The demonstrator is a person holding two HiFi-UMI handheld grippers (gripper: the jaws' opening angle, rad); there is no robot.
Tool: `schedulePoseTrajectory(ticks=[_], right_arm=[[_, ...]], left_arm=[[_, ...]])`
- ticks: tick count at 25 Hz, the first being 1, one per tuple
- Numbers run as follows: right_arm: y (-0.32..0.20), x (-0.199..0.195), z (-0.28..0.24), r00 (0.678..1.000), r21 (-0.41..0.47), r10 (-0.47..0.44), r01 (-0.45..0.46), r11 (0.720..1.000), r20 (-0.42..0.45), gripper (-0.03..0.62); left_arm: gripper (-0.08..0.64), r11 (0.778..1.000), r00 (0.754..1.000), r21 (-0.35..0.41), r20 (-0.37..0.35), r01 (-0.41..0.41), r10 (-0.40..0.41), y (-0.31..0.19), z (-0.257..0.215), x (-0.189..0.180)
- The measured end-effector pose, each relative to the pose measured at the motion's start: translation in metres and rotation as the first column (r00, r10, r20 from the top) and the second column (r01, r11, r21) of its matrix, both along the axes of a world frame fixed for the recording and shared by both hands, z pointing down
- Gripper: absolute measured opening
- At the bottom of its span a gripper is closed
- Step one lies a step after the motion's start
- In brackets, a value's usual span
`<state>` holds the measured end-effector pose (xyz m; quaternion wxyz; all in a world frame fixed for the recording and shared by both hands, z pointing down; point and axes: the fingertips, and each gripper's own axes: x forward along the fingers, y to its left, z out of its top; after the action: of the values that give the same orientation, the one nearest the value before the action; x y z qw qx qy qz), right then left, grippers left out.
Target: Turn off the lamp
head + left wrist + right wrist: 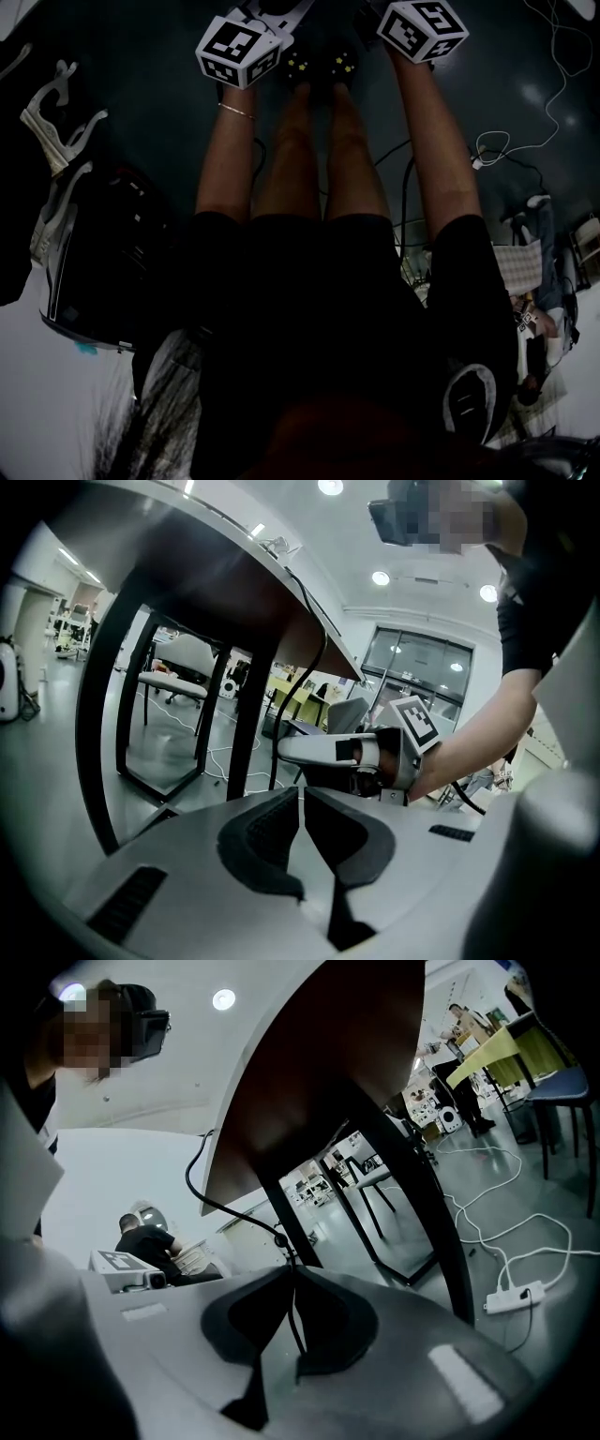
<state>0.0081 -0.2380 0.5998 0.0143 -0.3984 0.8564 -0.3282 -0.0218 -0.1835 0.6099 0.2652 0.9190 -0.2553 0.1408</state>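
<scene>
A: Okay, right gripper point(292, 1274), what are the jaws doing?
B: Pinched nearly together on a thin black cord point(299, 1320). The cord runs down through the slit between the pads.
A: Where does that cord come from?
B: It comes off the edge of the table point(309, 1082), loops below the tabletop and drops beside the near table leg point(427, 1222). There's a small dark lump point(279, 1237) on it just above the jaw tips, under the tabletop. Can't tell if that's a switch.
A: And the lamp itself?
B: Can't pick it out. Both gripper views look up at the table from underneath.
A: Left gripper point(302, 794)?
B: Jaws together with only a hairline slit, nothing in it. It's held lower than the tabletop, out from the table legs. The right gripper is just beside it, and its marker cube point(415, 722) shows there too.
A: Head view?
B: Both forearms point(230, 150) are stretched forward over the dark floor point(141, 112), with the grippers at the top edge. Too dark to place the table.
A: Anything else near the table?
B: A white power strip point(514, 1297) on the floor past the table leg, with a white cable running off it.
</scene>
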Motion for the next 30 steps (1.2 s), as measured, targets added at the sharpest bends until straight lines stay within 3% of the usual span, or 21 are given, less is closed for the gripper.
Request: schedulePoseTrajectory(ticks=[15,30], right_arm=[[0.011,0.0,-0.024,0.999,0.045,-0.009,0.01,0.999,-0.037,0.013],[0.03,0.013,-0.092,0.998,0.101,0.007,0.0,0.995,-0.065,0.0]], left_arm=[[0.023,0.999,0.999,0.024,-0.006,0.037,-0.037,0.005,-0.021,-0.008],[0.006,0.992,1.0,0.122,0.011,0.024,-0.025,-0.002,-0.098,-0.014]])
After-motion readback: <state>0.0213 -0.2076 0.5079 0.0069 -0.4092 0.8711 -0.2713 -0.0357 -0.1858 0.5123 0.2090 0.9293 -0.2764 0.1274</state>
